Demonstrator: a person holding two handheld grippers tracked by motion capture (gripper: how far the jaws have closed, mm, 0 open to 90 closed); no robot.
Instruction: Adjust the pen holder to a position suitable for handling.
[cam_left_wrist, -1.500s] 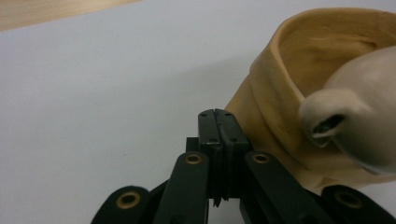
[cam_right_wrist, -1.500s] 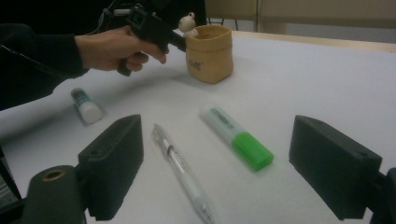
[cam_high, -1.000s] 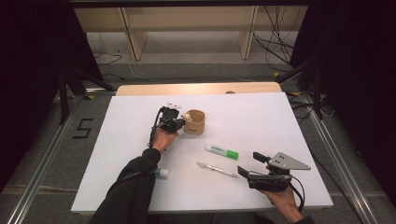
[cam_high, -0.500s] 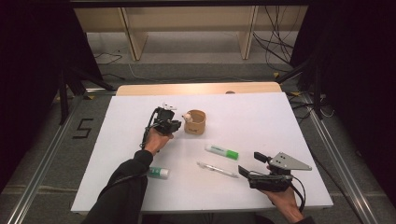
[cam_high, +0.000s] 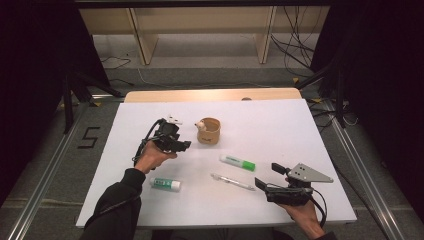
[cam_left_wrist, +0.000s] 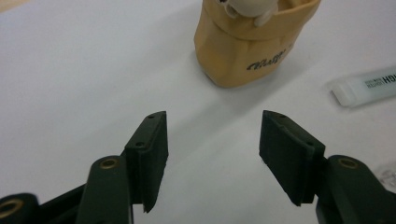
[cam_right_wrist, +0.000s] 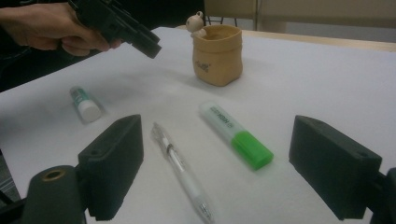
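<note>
The glue stick (cam_high: 165, 183) lies on the white table (cam_high: 125, 125), near the left gripper (cam_high: 172, 142), whose jaws have just been opening with nothing between them. Right of it stands the tan cup (cam_high: 209, 131). The highlighter (cam_high: 238, 162) and pen (cam_high: 232, 181) wait before the right gripper (cam_high: 267, 181), open and empty, so picking up looks still to do.

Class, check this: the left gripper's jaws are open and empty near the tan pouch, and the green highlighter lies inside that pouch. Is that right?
Not quite. The green highlighter lies on the white table, apart from the tan pouch, as the high view shows. The left gripper is indeed open and empty near the pouch.
</note>
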